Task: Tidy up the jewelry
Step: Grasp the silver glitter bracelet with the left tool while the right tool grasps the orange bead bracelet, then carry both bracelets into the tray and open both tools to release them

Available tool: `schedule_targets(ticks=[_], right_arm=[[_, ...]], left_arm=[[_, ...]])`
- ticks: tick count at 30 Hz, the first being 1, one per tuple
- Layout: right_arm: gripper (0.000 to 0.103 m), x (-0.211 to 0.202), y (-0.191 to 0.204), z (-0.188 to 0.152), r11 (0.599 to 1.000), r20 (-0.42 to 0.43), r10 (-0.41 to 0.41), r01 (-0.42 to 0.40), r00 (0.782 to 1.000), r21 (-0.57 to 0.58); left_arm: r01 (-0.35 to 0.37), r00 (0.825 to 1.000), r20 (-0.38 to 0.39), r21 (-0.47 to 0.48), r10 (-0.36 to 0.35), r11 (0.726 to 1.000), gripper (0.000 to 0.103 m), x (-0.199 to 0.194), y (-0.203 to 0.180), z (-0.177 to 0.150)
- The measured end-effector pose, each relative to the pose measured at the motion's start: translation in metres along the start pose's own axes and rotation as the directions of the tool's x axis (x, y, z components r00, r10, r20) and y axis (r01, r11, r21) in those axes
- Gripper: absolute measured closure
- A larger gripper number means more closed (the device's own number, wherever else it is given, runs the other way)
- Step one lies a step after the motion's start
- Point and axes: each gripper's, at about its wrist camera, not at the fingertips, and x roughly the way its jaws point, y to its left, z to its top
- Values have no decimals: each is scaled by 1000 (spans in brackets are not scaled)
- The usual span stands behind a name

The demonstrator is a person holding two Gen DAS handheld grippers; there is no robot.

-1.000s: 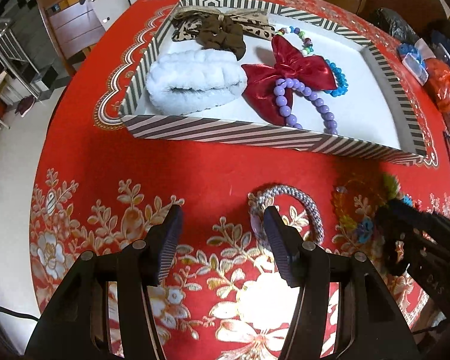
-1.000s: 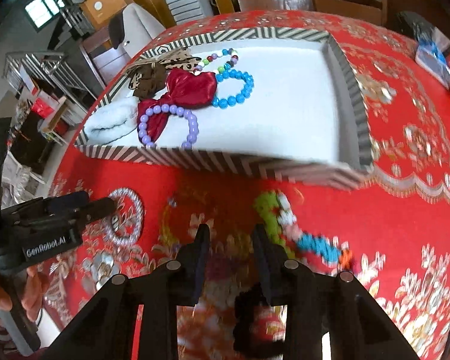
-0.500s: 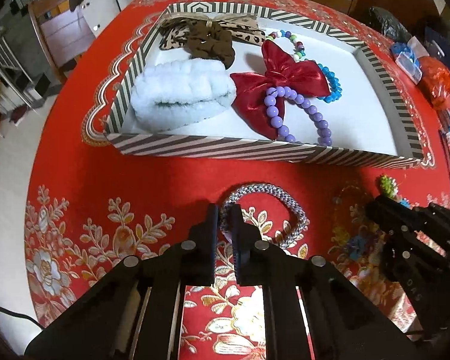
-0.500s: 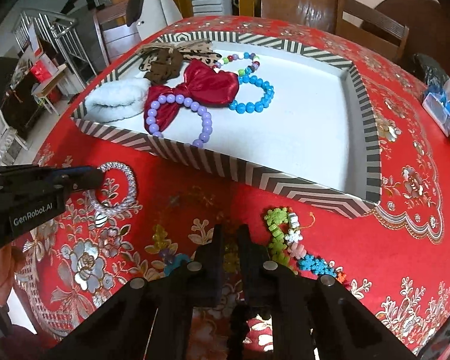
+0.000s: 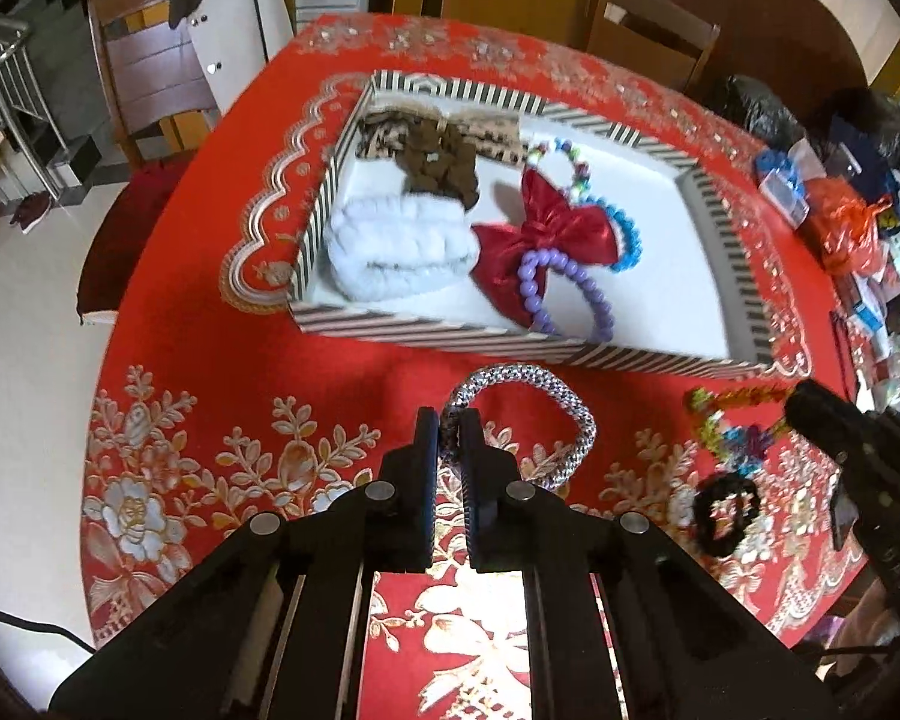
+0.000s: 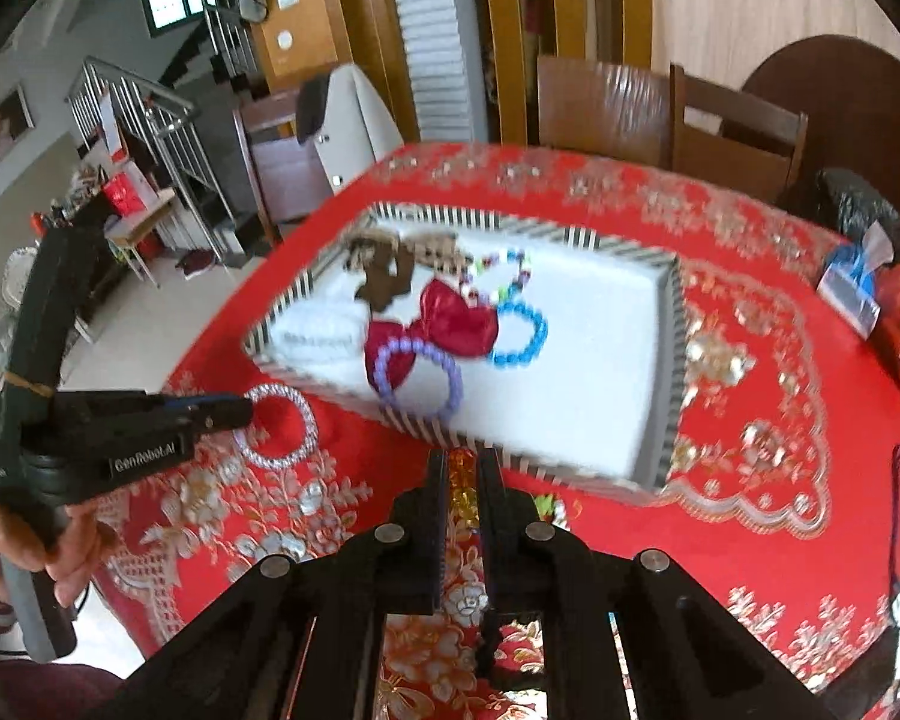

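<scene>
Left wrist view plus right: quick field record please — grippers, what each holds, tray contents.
left gripper: shut on silver braided bracelet, lifted off the tablecloth
right gripper: shut on colourful bead strand
striped tray: purple bead bracelet, blue bead bracelet, red bow, white fluffy band, brown scrunchie
left on table: black scrunchie

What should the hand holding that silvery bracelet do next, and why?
Probably carry it forward over the striped tray. The left gripper is shut on the silver bracelet, which hangs just short of the tray's near wall, and bare white floor shows inside.
</scene>
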Motion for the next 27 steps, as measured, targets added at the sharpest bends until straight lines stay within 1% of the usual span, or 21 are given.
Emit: schedule_targets(ticks=[7,11,19,23,27], right_arm=[[94,-19,-19,18,1000,46,-19,18,999,16],[94,-18,-33,25,999,45,-43,41,998,24],[94,1,-69,42,996,13,-68,67,998,62],[94,18,-80,52,995,-7,-61,61,998,73],[94,38,-82,61,997,-31,-50,52,998,63]], left_arm=[[8,999,50,36,-10,999,97,-20,-20,10],[11,998,59,73,-15,997,97,-20,-37,15],[10,998,57,139,-18,990,97,-4,-72,32],[14,999,35,146,-19,989,97,12,-82,39],[20,1000,6,151,-22,988,97,31,-93,45]])
